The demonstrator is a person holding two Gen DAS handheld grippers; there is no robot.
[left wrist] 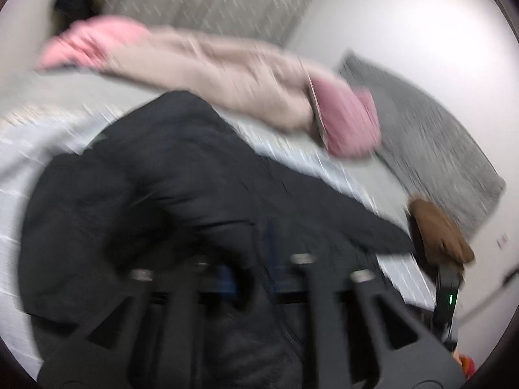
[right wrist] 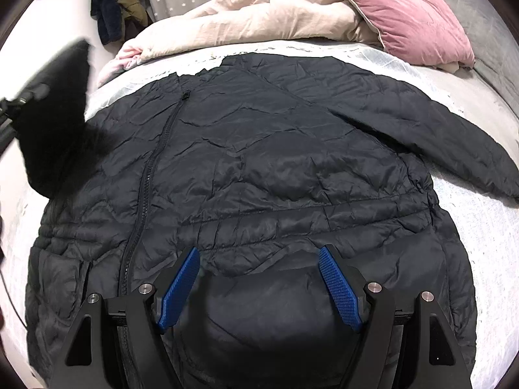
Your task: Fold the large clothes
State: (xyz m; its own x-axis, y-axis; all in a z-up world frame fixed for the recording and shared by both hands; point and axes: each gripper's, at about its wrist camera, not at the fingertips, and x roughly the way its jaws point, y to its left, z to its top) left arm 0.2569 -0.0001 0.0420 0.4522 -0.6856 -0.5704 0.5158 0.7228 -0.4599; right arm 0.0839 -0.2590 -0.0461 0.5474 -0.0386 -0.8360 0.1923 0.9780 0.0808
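The right gripper [right wrist: 259, 288], jaws apart, hangs over a black puffer jacket [right wrist: 259, 162] on the bed [right wrist: 486, 243]. The left gripper [left wrist: 249, 278], blurred, seems clamped on a sleeve [right wrist: 55, 123]; the slick fabric could slip free.

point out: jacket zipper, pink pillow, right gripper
jacket zipper [right wrist: 147, 175]: right wrist view, mid-length of the teeth.
pink pillow [right wrist: 412, 24]: right wrist view, centre of its face.
right gripper [right wrist: 259, 287]: right wrist view, between blue pads.

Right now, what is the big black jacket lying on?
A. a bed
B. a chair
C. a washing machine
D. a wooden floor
A: the black jacket is spread flat on the bed, with a rumpled beige blanket and a pink pillow just beyond it.
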